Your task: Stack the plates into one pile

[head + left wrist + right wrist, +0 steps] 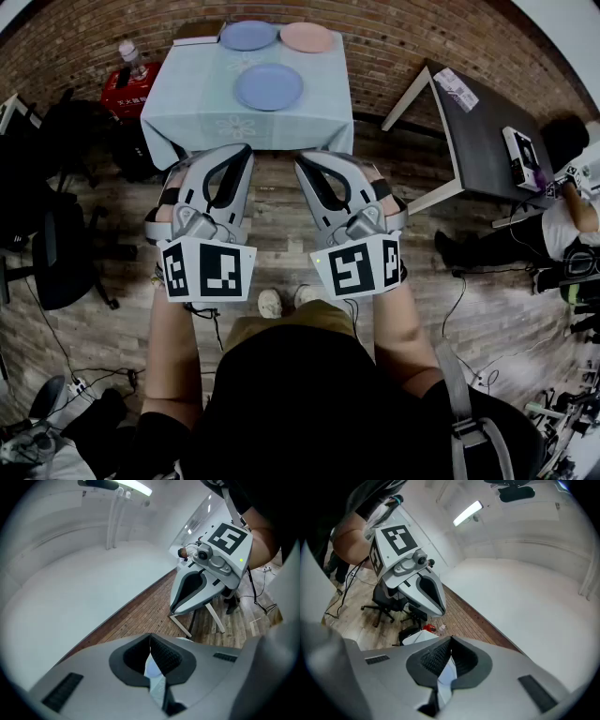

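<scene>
Three plates lie apart on a small table with a pale blue cloth (197,94): a blue plate (268,86) near the middle, a second blue plate (248,35) at the back and a pink plate (307,37) beside it. Both grippers hang over the wooden floor in front of the table, well short of the plates. My left gripper (241,150) is shut with nothing in it, its pads meeting tip to tip (150,639). My right gripper (304,159) is likewise shut and empty (451,644). Each gripper view shows the other gripper alongside.
A dark grey table (473,141) with white boxes stands to the right. A person (567,220) sits beyond it. A red crate (127,89) with a bottle is left of the cloth table. Black office chairs (56,248) stand on the left. Cables trail over the floor.
</scene>
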`<state>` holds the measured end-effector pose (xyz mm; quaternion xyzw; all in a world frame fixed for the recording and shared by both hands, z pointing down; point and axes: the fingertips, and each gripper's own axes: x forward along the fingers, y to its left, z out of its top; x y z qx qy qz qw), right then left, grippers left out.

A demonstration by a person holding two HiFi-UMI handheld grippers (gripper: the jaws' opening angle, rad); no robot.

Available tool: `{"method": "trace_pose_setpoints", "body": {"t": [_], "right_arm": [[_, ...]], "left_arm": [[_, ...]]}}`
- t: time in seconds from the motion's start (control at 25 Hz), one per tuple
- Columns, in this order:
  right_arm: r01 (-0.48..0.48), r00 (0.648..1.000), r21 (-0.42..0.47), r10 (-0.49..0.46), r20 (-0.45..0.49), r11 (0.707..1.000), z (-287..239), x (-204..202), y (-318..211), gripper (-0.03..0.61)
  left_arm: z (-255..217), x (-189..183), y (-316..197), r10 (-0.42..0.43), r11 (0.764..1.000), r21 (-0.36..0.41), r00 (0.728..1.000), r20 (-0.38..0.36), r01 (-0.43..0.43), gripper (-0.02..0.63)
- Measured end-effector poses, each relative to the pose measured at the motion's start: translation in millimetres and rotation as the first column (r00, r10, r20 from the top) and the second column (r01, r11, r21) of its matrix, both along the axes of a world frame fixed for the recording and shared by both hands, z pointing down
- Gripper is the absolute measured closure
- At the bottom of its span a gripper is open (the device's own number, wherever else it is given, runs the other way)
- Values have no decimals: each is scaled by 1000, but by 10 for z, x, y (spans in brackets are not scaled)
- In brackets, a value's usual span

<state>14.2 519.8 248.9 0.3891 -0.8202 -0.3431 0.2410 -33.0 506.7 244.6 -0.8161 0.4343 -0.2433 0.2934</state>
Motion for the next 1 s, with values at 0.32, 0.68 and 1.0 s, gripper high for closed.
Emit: {"method": "trace_pose_setpoints", "body": {"t": [0.32, 0.68, 1.0], "right_arm": [[0, 1000, 4, 0, -10, 1000, -11, 6, 47, 543], [1, 1000, 0, -1, -18, 1000, 1, -43, 104, 543], [-9, 1000, -3, 9, -7, 1000, -16, -41, 104, 543]], "left_arm": [[-31, 30, 70, 2, 1000, 3, 1000, -1, -2, 591], [-32, -21, 132, 3, 1000, 4, 1000, -2, -3, 591], [-22, -15, 167, 21, 1000, 5, 1000, 7, -21, 591]]}}
